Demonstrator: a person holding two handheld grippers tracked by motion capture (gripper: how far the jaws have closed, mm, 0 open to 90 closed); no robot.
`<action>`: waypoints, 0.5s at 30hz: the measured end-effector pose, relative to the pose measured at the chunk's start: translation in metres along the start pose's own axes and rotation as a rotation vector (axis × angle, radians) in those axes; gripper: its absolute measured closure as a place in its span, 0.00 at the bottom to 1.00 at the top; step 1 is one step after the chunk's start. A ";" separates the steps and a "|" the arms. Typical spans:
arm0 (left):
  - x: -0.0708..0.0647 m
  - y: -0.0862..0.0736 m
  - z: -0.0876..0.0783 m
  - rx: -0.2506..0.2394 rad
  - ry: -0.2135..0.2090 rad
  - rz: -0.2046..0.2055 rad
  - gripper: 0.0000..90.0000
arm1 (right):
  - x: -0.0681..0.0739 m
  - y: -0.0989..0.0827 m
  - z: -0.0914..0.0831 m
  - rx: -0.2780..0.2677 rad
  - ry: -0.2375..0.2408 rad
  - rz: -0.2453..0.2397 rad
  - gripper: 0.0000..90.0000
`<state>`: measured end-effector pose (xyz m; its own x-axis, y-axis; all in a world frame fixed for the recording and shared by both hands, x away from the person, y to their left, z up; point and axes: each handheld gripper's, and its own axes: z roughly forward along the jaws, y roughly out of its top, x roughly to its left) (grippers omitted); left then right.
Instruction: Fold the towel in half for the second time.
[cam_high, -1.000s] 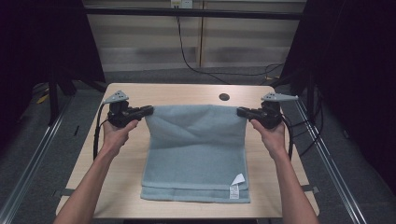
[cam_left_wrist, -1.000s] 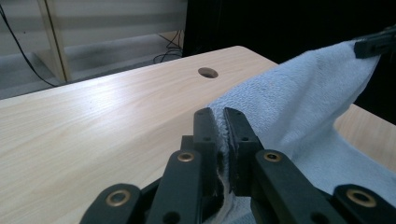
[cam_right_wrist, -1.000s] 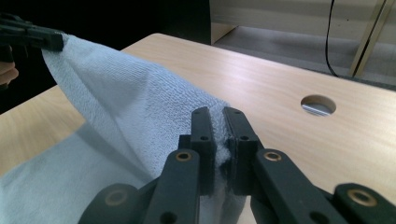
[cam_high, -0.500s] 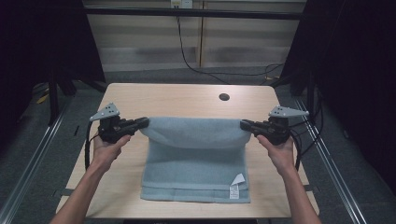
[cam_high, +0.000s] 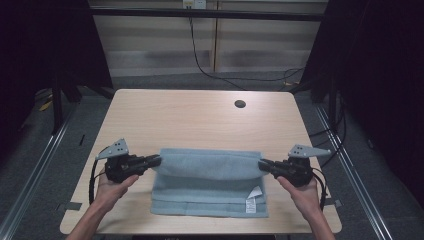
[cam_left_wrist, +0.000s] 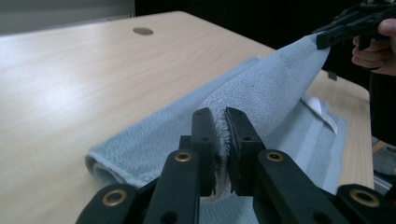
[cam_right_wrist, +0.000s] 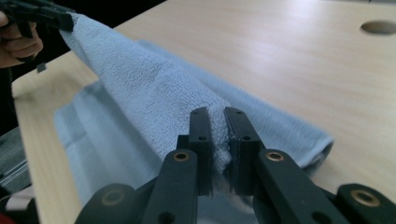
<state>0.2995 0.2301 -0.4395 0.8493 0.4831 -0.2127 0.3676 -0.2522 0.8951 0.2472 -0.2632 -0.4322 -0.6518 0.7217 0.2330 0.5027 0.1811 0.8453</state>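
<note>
Towel (cam_high: 207, 182) sits folded by the near edge of the table (cam_high: 190, 115), light blue, its white label (cam_high: 251, 203) showing toward the near right corner. The wood beyond it is bare up to a round cable hole (cam_high: 240, 104) near the far right corner, and nothing blocks either hand. On the left, the left gripper (cam_high: 154, 160) lies almost level, pointing inward, the hand (cam_high: 111, 186) under it coming up from the near edge; its jaws are pinched tight on the towel's raised left corner, pile bulging between the pads (cam_left_wrist: 204, 140) in the left gripper view. Across the middle, the lifted layer hangs between the two grips just above the layers lying flat. On the right, the right gripper (cam_high: 263, 164) mirrors it, level and pointing inward, jaws clamped on the right corner, its hand (cam_high: 300, 192) low over the near right corner.
</note>
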 end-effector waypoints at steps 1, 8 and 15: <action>-0.002 -0.003 -0.001 0.011 0.003 0.003 0.92 | 0.002 -0.005 -0.001 0.005 0.002 0.000 0.92; -0.017 -0.037 -0.008 0.097 -0.008 -0.016 0.86 | 0.015 -0.039 -0.009 0.050 0.031 0.022 0.85; -0.020 -0.041 -0.026 0.049 -0.001 -0.034 0.71 | 0.025 -0.056 -0.026 0.049 0.040 0.039 0.74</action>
<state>0.2575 0.2527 -0.4616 0.8363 0.4916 -0.2429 0.4142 -0.2760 0.8673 0.1884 -0.2726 -0.4614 -0.6524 0.7021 0.2853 0.5551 0.1864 0.8107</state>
